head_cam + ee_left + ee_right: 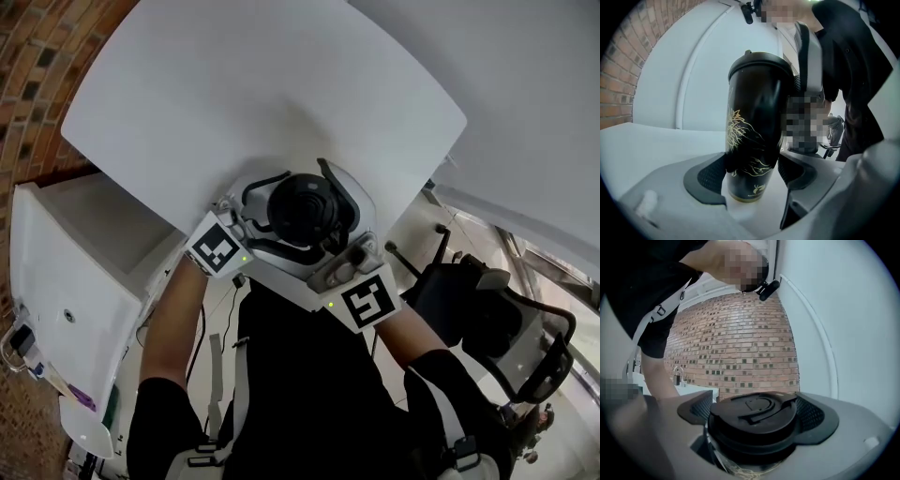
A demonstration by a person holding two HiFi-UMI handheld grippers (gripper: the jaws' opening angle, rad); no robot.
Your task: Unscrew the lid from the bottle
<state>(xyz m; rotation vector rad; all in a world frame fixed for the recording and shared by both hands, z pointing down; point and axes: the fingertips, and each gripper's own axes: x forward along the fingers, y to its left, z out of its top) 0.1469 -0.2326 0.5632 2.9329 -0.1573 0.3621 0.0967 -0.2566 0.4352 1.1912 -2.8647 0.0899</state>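
Observation:
A black bottle (754, 131) with gold line art stands upright between my left gripper's (752, 171) ribbed pads (710, 176), which press on its lower body. Its black lid (754, 420), with a curved handle on top, sits between my right gripper's (757, 416) pads (813, 416), which stand wide around it without clear pressure. In the head view the lid (302, 208) faces up just off the white table's (262, 94) near edge. There the left gripper (267, 220) comes in from the left and the right gripper (323, 234) from the lower right.
A white cabinet (75, 281) stands at the left beside a brick wall (37, 75). A black office chair (487, 319) is at the right. The person's black-clothed body fills the bottom of the head view.

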